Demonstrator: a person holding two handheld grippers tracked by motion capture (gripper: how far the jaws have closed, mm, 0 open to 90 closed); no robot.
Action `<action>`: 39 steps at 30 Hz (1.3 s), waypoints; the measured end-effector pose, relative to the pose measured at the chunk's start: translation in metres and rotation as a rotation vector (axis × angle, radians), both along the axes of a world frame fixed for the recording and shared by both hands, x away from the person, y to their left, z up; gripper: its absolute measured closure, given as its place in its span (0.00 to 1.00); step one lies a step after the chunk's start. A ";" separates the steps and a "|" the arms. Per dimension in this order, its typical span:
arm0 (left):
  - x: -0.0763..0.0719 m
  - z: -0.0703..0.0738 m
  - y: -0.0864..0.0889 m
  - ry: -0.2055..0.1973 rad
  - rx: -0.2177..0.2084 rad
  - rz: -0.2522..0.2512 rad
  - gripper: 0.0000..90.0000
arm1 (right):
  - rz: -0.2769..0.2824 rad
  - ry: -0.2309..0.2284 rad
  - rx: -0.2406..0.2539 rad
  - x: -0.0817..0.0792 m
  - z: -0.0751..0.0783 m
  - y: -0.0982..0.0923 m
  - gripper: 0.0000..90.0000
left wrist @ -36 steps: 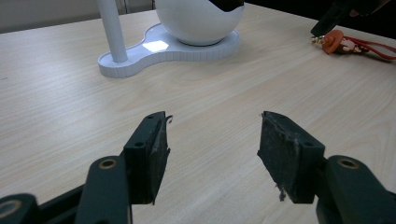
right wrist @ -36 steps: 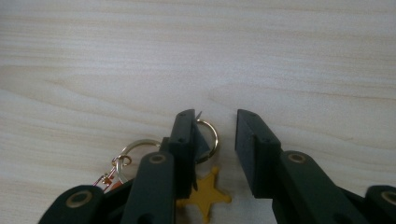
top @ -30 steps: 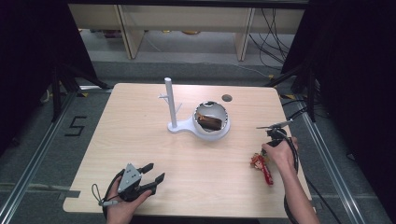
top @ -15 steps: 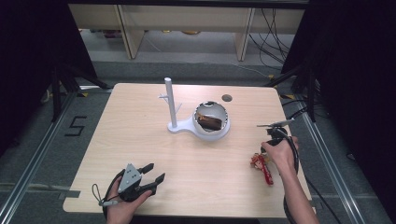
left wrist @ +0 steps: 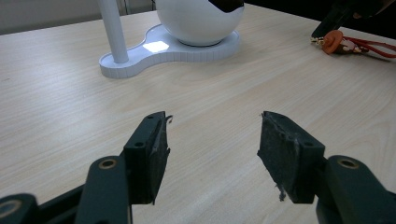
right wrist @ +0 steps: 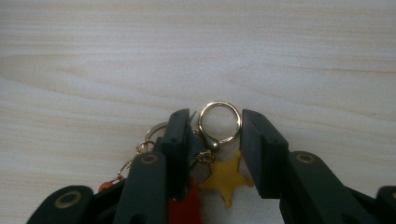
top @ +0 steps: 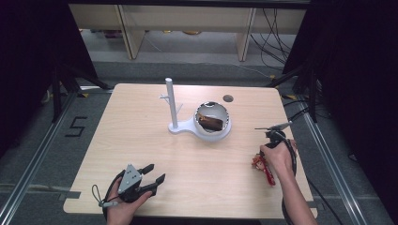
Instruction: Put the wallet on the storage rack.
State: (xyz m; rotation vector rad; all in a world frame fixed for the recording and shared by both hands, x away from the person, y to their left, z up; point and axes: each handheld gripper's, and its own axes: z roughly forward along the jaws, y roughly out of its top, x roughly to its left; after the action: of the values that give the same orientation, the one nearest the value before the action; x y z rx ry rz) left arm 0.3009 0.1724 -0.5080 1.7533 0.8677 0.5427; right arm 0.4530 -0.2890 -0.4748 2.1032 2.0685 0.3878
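Note:
A keychain bundle (top: 257, 163) with a red strap (top: 268, 177) lies near the table's right edge. My right gripper (top: 261, 161) points down onto it under the hand. In the right gripper view its jaws sit tight on either side of a gold key ring (right wrist: 219, 106), and my right gripper (right wrist: 216, 126) is shut on it. A yellow star charm (right wrist: 226, 179) and the red strap (right wrist: 184, 207) lie just behind. My left gripper (top: 158, 172) rests at the front left, open and holding nothing (left wrist: 212, 140). The keychain (left wrist: 332, 41) appears far off in the left gripper view.
A white stand (top: 187, 129) with an upright post (top: 171, 103) and a round white bowl (top: 220, 133) holding a brown object (top: 210, 123) sits at mid-table. A dark round spot (top: 228, 98) marks the table behind it. Cables trail off the right edge.
The right hand has shifted very slightly over the keychain. The left gripper has not moved.

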 end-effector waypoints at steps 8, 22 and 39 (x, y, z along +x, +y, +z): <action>-0.001 0.001 0.001 0.003 0.006 0.003 0.46 | 0.066 0.004 -0.045 -0.002 0.001 0.006 0.82; 0.000 0.000 0.000 0.005 0.009 0.001 0.46 | -0.010 -0.050 0.003 -0.005 0.010 0.004 0.98; 0.000 0.000 0.000 0.007 0.007 0.002 0.46 | 0.025 -0.048 0.046 -0.001 0.012 0.001 0.87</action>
State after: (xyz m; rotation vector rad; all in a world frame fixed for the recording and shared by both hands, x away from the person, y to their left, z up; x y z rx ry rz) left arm 0.3010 0.1728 -0.5079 1.7612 0.8737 0.5423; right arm 0.4516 -0.2883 -0.4625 2.0731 2.0804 0.4895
